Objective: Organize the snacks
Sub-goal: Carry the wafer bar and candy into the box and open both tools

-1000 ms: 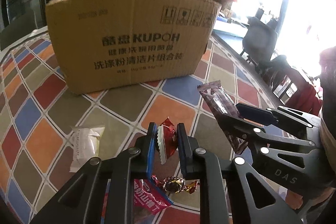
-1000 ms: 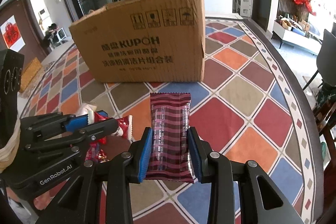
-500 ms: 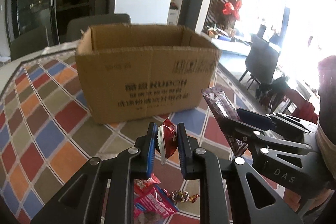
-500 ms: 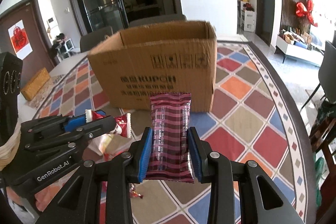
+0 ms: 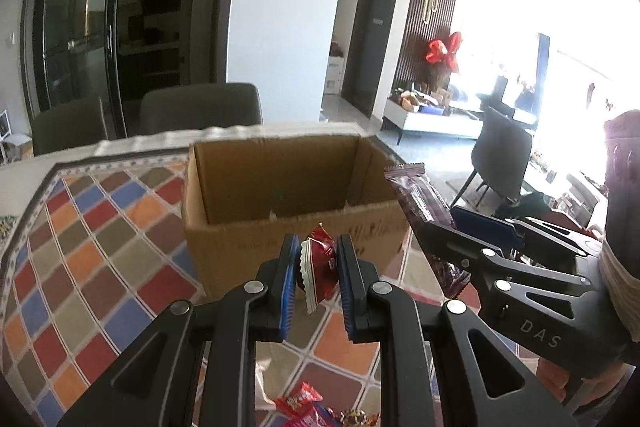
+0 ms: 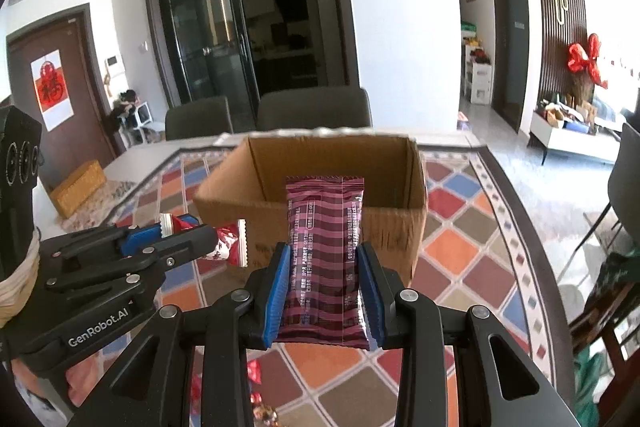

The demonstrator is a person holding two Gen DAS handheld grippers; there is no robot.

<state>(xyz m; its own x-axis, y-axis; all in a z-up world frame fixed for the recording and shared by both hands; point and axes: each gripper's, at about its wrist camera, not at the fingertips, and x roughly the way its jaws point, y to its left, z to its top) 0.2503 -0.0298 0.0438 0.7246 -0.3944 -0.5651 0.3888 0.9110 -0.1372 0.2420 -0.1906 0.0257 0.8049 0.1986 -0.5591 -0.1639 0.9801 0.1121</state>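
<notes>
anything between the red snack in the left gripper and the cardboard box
Nothing. In the left wrist view the red snack packet, clamped in the left gripper, has only bare patterned tablecloth between it and the open cardboard box.

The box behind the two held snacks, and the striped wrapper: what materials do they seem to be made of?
The box looks like corrugated cardboard: matte brown, with rough cut edges and printed marks. The striped wrapper, held in the right gripper, seems to be thin plastic film: glossy, with crimped, serrated ends and a back seam. Foil lining cannot be told.
</notes>
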